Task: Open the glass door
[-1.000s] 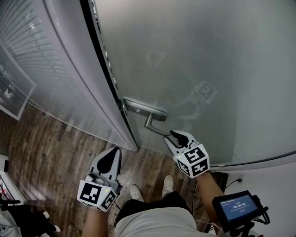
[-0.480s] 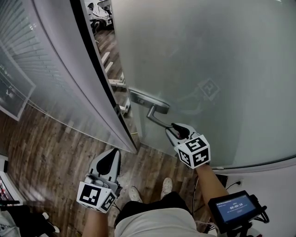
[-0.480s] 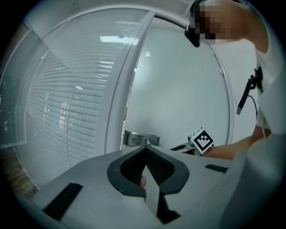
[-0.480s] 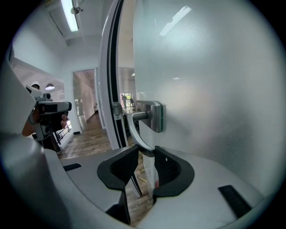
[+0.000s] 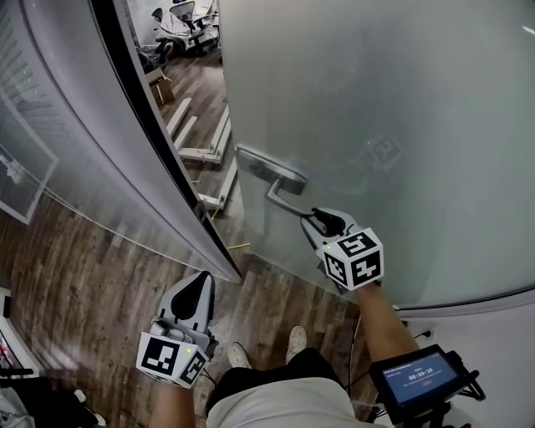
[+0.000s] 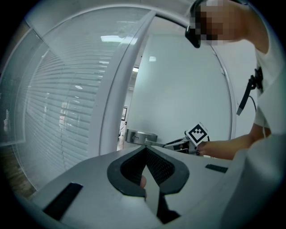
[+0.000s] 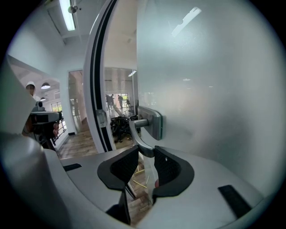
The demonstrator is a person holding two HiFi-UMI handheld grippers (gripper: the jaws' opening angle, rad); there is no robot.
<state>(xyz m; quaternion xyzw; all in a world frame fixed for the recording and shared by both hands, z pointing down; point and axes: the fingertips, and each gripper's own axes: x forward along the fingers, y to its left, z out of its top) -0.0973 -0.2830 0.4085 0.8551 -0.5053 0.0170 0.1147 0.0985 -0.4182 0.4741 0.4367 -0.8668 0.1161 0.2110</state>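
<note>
Glass door (image 5: pixel 401 100) stands ajar: your right gripper (image 5: pixel 318 221) pinches its handle (image 5: pixel 282 203), which runs up-left from the gripper; your left gripper (image 5: pixel 196 288), pressed together, hangs farther off.

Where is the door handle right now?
In the head view, the door handle is central, near the glass door's left edge, its lever end clamped in the right tongs.

Office; glass partition (image 5: pixel 75 142) with blinds (image 5: pixel 25 75); swivel chairs (image 5: pixel 177 23) beyond glass door (image 5: pixel 401 109).

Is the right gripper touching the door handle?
Touching. The right gripper view shows it: the right gripper has both jaws pressed on the end of the door handle, with no gap.
</note>
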